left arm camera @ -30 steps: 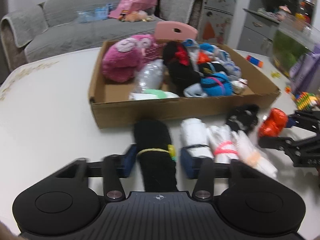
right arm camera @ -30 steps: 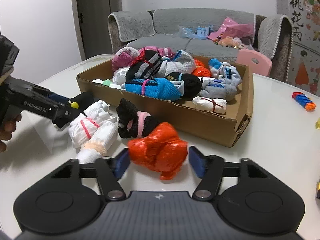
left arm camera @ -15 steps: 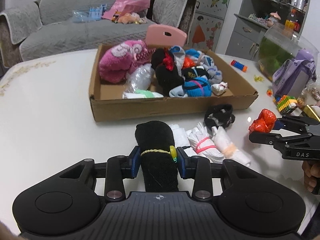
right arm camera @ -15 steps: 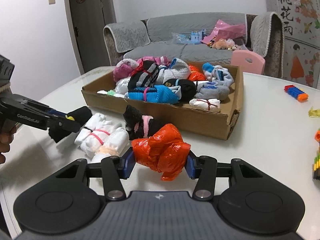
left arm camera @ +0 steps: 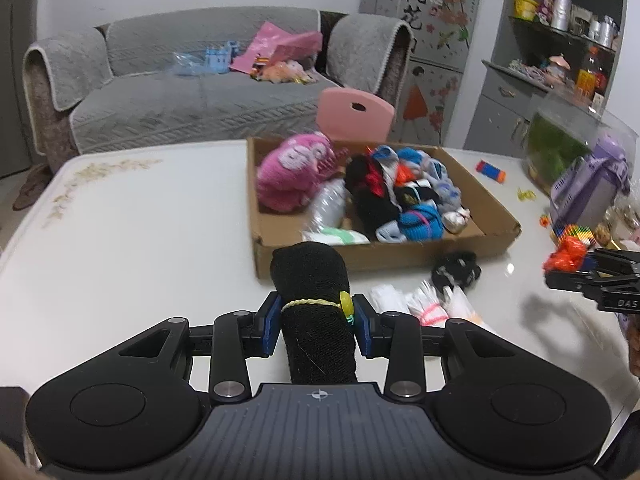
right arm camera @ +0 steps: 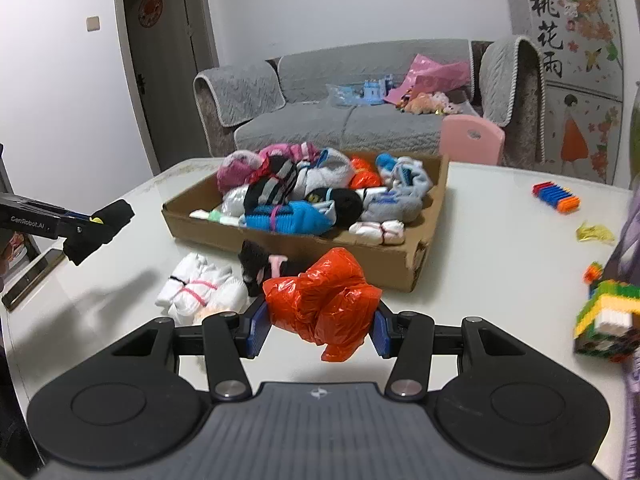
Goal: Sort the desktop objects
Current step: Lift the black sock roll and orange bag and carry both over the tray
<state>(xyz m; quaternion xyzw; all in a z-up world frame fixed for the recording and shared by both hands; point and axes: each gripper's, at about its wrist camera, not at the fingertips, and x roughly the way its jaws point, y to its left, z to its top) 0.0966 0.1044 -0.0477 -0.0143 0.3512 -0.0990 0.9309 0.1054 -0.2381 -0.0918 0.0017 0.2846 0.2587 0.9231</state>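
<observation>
My left gripper [left arm camera: 316,322] is shut on a black sock roll [left arm camera: 310,280] bound with a yellow band, held above the white table. My right gripper [right arm camera: 318,326] is shut on a crumpled orange plastic bag [right arm camera: 324,300], also lifted off the table. A cardboard box [left arm camera: 400,254] [right arm camera: 352,256] holds several rolled socks and a pink plush. In front of the box lie white sock rolls [left arm camera: 424,300] [right arm camera: 200,290] and a black-and-pink sock bundle [right arm camera: 260,266]. The left gripper with its sock [right arm camera: 96,228] shows at the left of the right wrist view.
Toy bricks [right arm camera: 600,320] and a blue-orange toy [right arm camera: 556,196] lie on the table's right side. A purple container [left arm camera: 588,192] and a green tank stand at the far right. A pink chair [left arm camera: 356,114] and a grey sofa [left arm camera: 200,108] are behind the table. A phone [right arm camera: 32,276] rests at the left edge.
Both grippers closed on their items and lifted them off the table: the left on the black sock roll, the right on the orange bag. Both views rose and pulled back from the box.
</observation>
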